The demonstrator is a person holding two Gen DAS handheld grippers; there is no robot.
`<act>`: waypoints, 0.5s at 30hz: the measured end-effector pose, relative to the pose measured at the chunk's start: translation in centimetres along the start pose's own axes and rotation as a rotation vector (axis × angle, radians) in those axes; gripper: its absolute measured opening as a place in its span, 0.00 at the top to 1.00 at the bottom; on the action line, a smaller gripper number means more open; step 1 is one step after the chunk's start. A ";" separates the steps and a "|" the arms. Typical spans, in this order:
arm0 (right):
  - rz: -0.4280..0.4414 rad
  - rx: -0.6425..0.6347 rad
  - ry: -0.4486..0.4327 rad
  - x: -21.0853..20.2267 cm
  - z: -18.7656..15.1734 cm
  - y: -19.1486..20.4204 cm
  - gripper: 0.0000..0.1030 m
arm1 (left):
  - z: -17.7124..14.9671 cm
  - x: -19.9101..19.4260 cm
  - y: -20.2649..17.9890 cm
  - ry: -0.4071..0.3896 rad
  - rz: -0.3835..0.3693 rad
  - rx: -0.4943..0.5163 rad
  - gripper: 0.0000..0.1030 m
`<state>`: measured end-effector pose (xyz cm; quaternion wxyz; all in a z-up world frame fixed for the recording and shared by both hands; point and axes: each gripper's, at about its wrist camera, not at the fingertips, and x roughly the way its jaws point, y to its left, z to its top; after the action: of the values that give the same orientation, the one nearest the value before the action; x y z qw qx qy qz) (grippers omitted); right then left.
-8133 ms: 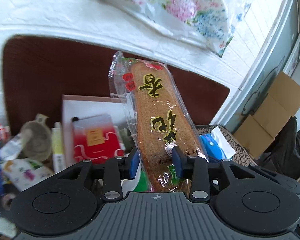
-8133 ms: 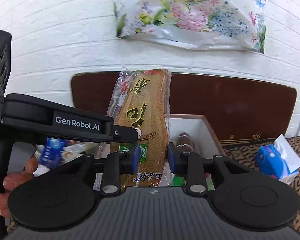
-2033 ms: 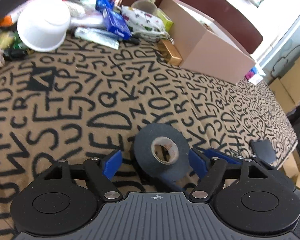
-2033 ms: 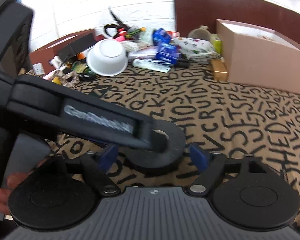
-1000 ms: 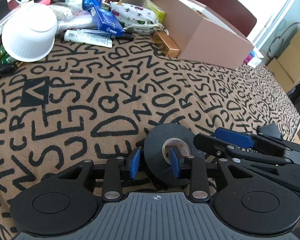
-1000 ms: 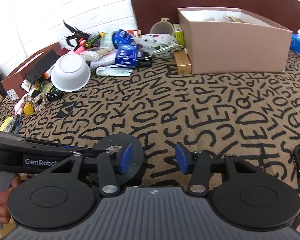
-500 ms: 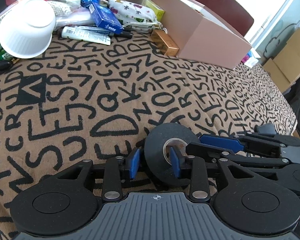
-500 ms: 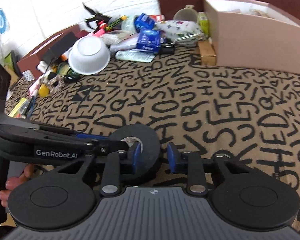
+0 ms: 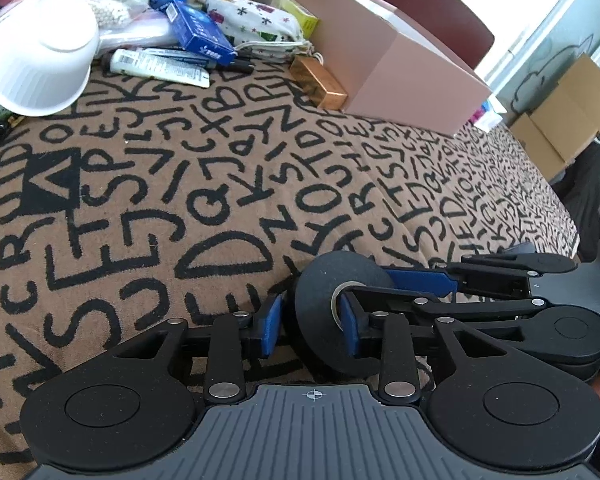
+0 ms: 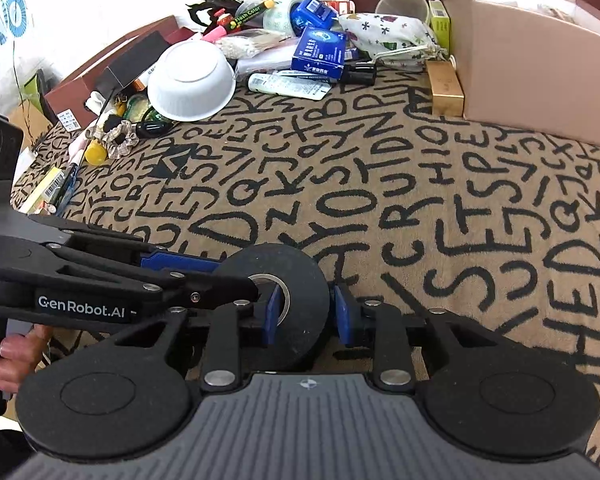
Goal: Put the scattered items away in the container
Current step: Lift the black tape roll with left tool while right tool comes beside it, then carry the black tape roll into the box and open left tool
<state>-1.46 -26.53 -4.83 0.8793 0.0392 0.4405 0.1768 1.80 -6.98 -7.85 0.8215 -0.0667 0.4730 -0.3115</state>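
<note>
Black electrical tape roll (image 9: 332,312) stands on edge, both grippers clamped through its core: left gripper (image 9: 311,328), right gripper (image 10: 306,314); lift together, carry ahead-right to pink box (image 10: 540,48).

Black tape roll (image 9: 332,312) on tan, black-lettered cloth (image 9: 220,184).
</note>
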 end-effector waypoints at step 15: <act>-0.026 0.036 -0.026 -2.3 -0.5 -0.4 0.69 | 0.7 -0.9 -2.7 -0.005 -0.008 0.015 0.73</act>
<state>-3.00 -27.72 -3.47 0.8863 0.0519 0.4326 0.1570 0.88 -8.77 -5.73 0.8218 -0.0632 0.4685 -0.3181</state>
